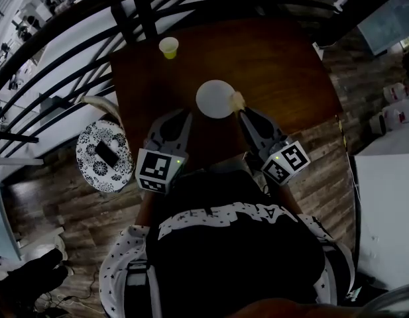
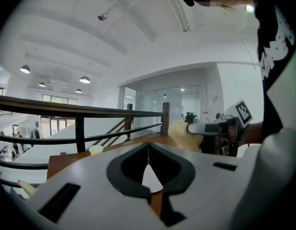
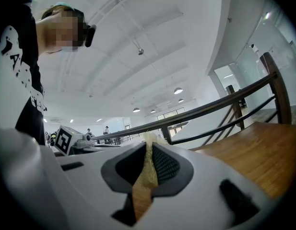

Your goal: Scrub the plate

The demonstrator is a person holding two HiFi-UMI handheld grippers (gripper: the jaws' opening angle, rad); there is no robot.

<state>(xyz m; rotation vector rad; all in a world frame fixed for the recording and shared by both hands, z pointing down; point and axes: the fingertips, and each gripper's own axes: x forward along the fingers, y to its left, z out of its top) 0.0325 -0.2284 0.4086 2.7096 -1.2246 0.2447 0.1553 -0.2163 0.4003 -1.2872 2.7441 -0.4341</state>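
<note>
On the dark brown wooden table (image 1: 277, 58), the round white plate (image 1: 213, 99) lies flat near the middle. The right gripper (image 1: 243, 112) pinches a pale yellow sponge (image 1: 238, 101) at the plate's right rim. The left gripper (image 1: 186, 115), jaws pressed together, sits just beside the plate's left edge. 1 small yellow cup (image 1: 168, 47) stands well beyond the plate.

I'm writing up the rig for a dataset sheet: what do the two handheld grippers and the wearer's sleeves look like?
The left gripper and right gripper are alike: pale grey wedge-shaped shells with dark grey padded jaws, each carrying a white cube printed with black square markers. The person wears a black top with white lettering and star-spotted white sleeves.
</note>
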